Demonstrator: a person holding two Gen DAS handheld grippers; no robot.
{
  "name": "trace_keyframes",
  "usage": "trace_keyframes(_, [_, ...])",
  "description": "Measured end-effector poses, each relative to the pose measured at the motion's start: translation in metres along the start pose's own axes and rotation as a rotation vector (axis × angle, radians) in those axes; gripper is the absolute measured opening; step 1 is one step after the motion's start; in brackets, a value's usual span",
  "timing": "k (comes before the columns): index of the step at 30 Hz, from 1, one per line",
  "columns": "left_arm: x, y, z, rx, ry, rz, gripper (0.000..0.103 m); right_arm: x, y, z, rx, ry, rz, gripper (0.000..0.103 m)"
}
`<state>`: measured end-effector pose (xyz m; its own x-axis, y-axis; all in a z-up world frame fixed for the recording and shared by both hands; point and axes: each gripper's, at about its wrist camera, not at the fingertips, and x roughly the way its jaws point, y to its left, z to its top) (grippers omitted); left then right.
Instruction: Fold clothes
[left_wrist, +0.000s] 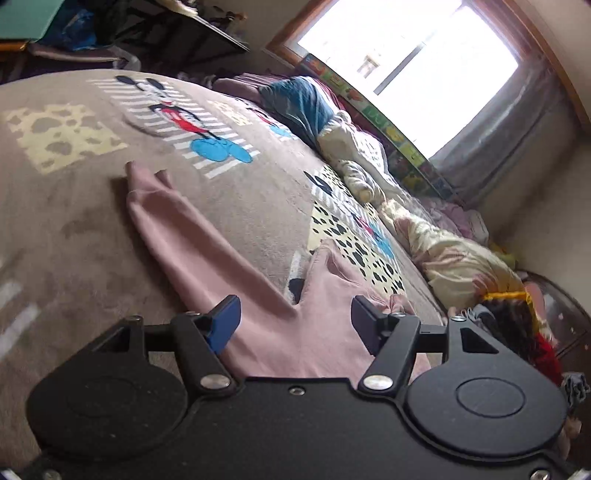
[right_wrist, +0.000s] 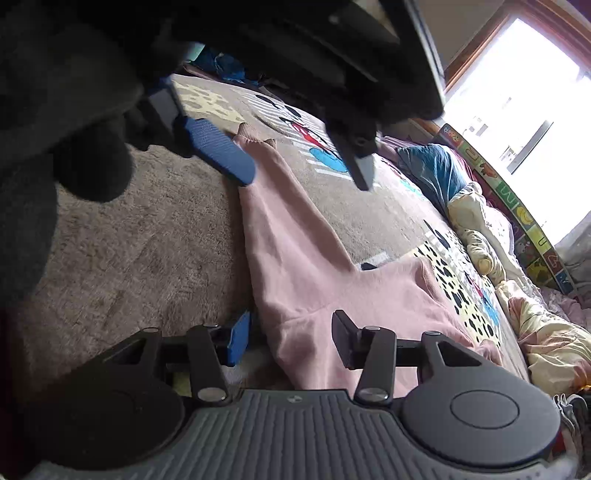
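Brown plush covers most of both frames: the blanket (left_wrist: 74, 229) is a thick printed fleece, and it will drag on anything you slide across it. On it lies the pink garment (left_wrist: 207, 240), spread from the lower middle of the left wrist view up toward the left of centre, with one long sleeve or leg (right_wrist: 291, 221) running to a ribbed cuff (right_wrist: 251, 134) in the upper middle of the right wrist view. Whether it is a top or trousers you cannot tell from here.

Judge it as soft, light sweatshirt knit: limp, no stiffness, nothing fragile, not slippery. It should sag and double over wherever you lift it, so take it at seams and edges, not mid-panel. The cuff looks the firmest hold; the hem near the bottom of both frames is the other.

Your left gripper (left_wrist: 295, 317) hovers over the wide pink part at lower centre, jaws standing apart, nothing pinched between them. In the right wrist view the same tool shows at upper left, with its blue pad (right_wrist: 221, 151) just beside the cuff.

Your right gripper (right_wrist: 291, 339) sits at bottom centre, jaws parted with the pink edge lying between them but not clamped.

Rumpled bedding (left_wrist: 354, 162) lines the right side.
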<state>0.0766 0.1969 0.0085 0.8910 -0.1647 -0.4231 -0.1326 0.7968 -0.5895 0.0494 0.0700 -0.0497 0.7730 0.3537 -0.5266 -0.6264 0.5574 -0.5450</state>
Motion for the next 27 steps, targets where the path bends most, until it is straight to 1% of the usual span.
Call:
trace_keyframes(1, [0.015,-0.005,0.009,0.048,0.034,-0.012,0.065,0.002,-0.002,0.0,0.014,-0.001,-0.001,0.048])
trace_keyframes(2, [0.03,-0.01,0.018,0.097,0.067,-0.025,0.065,0.004,-0.004,0.0,0.028,-0.002,-0.002,0.04])
trace_keyframes(4, [0.064,-0.019,0.034,0.18,0.146,-0.04,0.065,0.003,-0.012,-0.002,0.095,-0.013,0.015,0.022])
trace_keyframes(5, [0.083,-0.024,0.042,0.214,0.189,-0.042,0.065,0.001,-0.016,-0.005,0.13,-0.021,0.021,0.022])
trace_keyframes(7, [0.114,-0.033,0.053,0.254,0.241,-0.057,0.065,-0.002,-0.022,-0.009,0.189,-0.033,0.028,0.021])
trace_keyframes(8, [0.133,-0.038,0.056,0.282,0.281,-0.044,0.064,-0.004,-0.024,-0.01,0.217,-0.035,0.035,0.021])
trace_keyframes(9, [0.153,-0.044,0.058,0.31,0.32,-0.032,0.06,-0.005,-0.026,-0.012,0.24,-0.039,0.039,0.02])
trace_keyframes(11, [0.178,-0.046,0.054,0.34,0.369,0.001,0.057,-0.009,-0.03,-0.015,0.282,-0.05,0.047,0.017])
trace_keyframes(12, [0.19,-0.047,0.052,0.354,0.394,0.017,0.051,-0.01,-0.032,-0.016,0.302,-0.055,0.051,0.017])
trace_keyframes(13, [0.202,-0.048,0.05,0.369,0.418,0.034,0.048,-0.012,-0.036,-0.019,0.329,-0.059,0.056,0.016])
trace_keyframes(14, [0.215,-0.049,0.048,0.384,0.442,0.051,0.043,-0.013,-0.04,-0.022,0.353,-0.061,0.058,0.015])
trace_keyframes(15, [0.221,-0.049,0.045,0.393,0.456,0.072,0.033,-0.014,-0.045,-0.025,0.376,-0.062,0.06,0.015])
trace_keyframes(16, [0.228,-0.049,0.042,0.402,0.469,0.093,0.029,-0.015,-0.049,-0.029,0.4,-0.063,0.064,0.015])
trace_keyframes(18, [0.229,-0.048,0.038,0.414,0.444,0.108,0.01,-0.017,-0.058,-0.037,0.442,-0.069,0.067,0.014])
trace_keyframes(19, [0.226,-0.053,0.04,0.402,0.429,0.102,0.008,-0.018,-0.062,-0.041,0.463,-0.072,0.068,0.014])
trace_keyframes(21, [0.219,-0.063,0.042,0.396,0.39,0.086,0.008,-0.022,-0.072,-0.049,0.52,-0.077,0.075,0.014])
trace_keyframes(24, [0.214,-0.088,0.039,0.458,0.361,0.079,0.008,-0.027,-0.086,-0.061,0.612,-0.086,0.092,0.014])
trace_keyframes(27, [0.216,-0.117,0.027,0.546,0.35,0.078,0.008,-0.033,-0.1,-0.073,0.714,-0.09,0.114,0.014])
